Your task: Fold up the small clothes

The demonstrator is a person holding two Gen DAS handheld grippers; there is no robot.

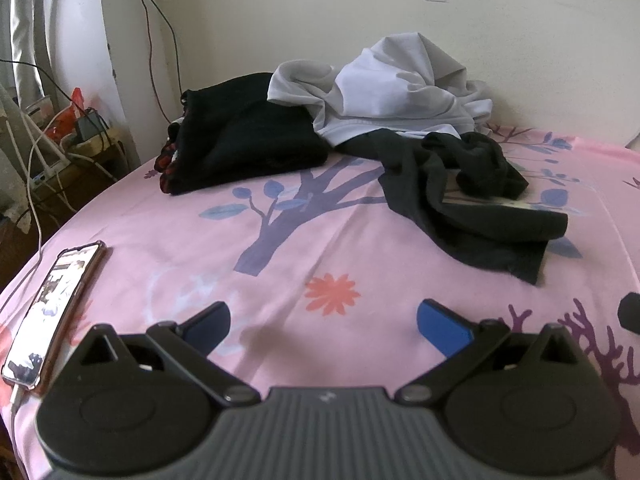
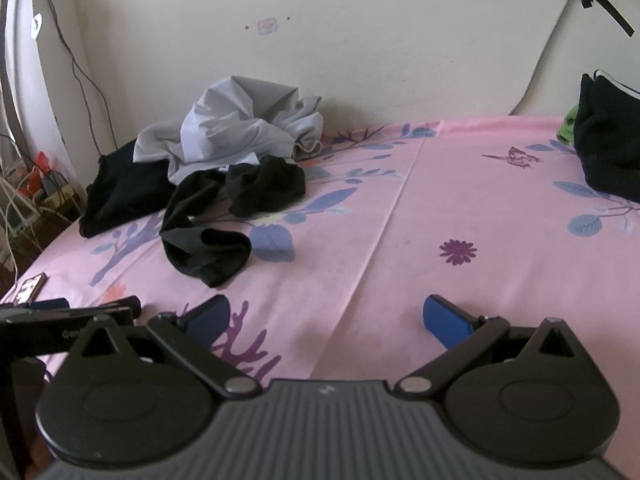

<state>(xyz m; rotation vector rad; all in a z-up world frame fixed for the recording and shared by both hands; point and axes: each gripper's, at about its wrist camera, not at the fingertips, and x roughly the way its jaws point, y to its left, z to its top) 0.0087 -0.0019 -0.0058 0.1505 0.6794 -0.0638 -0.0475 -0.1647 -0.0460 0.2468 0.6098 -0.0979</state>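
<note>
A loose heap of small clothes lies on the pink floral bedsheet (image 1: 320,248) toward the upper middle of the left wrist view: a crumpled pale grey garment (image 1: 384,88) on top against the wall, a black garment (image 1: 248,140) with a red-edged hem partly under its left side, and a rumpled black piece (image 1: 472,196) trailing out toward the right centre. In the right wrist view the same heap sits in the upper left, with the grey garment (image 2: 236,136) above the black pieces (image 2: 224,208). A separate dark bundle (image 2: 608,152) rests at the far right edge of that view, well apart from the heap. The left gripper (image 1: 322,324) sits low in its frame, blue-padded fingers spread wide and empty above the sheet. The right gripper (image 2: 324,320) is likewise wide open and holds nothing. A phone (image 1: 56,312) lies on the sheet at the lower left, with a cable plugged in.
</note>
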